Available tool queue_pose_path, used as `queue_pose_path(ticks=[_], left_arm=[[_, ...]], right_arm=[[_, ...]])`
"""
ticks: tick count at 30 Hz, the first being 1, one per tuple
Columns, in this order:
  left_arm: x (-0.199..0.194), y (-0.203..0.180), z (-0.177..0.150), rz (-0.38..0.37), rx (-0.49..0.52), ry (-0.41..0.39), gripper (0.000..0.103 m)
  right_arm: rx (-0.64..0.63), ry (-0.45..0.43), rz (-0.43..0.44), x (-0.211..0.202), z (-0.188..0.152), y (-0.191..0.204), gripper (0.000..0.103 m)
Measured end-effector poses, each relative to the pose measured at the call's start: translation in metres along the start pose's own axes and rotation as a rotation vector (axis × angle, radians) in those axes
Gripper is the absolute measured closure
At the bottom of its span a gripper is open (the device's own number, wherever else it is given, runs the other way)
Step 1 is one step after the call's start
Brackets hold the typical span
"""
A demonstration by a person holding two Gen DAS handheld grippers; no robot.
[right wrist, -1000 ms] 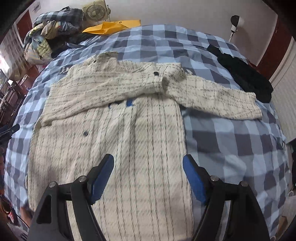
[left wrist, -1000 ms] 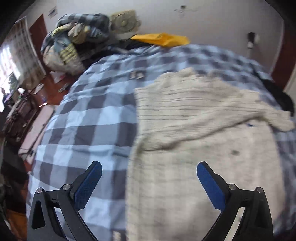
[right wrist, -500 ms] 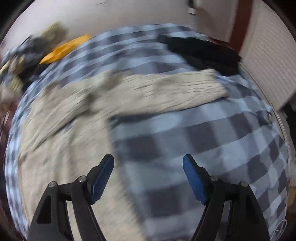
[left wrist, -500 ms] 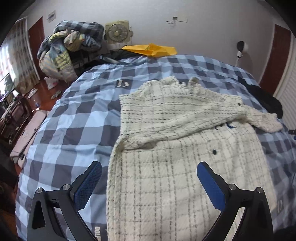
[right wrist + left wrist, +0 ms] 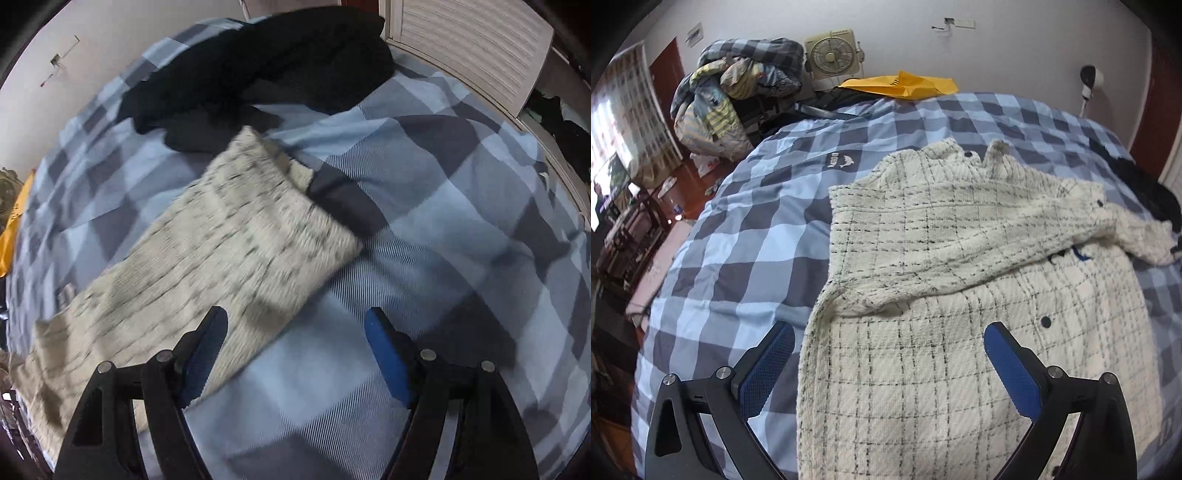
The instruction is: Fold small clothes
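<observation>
Right wrist view: the cream sleeve (image 5: 236, 236) lies flat on the checked bed (image 5: 461, 206), its long axis running from 7 to 1 o'clock, its cuff end at 11 o'clock from the right claw (image 5: 295, 332), whose jaws stand apart and empty. The left claw (image 5: 888, 343), also apart, hovers over the jacket body (image 5: 960, 369), so the right one is nearer the sleeve.

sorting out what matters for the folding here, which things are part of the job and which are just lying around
Part of the job:
cream checked cardigan
its outstretched sleeve
left gripper
right gripper

Just lying about:
black clothes
yellow envelope
fan
bedding pile
</observation>
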State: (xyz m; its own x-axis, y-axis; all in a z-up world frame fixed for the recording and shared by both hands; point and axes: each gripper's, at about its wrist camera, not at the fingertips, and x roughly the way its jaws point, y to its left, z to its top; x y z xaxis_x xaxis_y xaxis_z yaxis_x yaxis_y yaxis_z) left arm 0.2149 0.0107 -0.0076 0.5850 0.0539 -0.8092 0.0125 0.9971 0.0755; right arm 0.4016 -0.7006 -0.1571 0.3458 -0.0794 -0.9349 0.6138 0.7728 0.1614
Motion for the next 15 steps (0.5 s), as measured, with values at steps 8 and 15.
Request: queue_pose_path(ticks=[8, 15], left_arm=[[0.001, -0.011, 0.001, 0.021, 0.026, 0.011, 0.000], [-0.035, 0.005, 0.004, 0.023, -0.022, -0.047, 0.000]], right_arm=[[-0.111, -0.043, -0.026, 0.002, -0.005, 0.031, 0.086], [-0.167, -0.277, -0.052, -0.096, -0.025, 0.070, 0.091]])
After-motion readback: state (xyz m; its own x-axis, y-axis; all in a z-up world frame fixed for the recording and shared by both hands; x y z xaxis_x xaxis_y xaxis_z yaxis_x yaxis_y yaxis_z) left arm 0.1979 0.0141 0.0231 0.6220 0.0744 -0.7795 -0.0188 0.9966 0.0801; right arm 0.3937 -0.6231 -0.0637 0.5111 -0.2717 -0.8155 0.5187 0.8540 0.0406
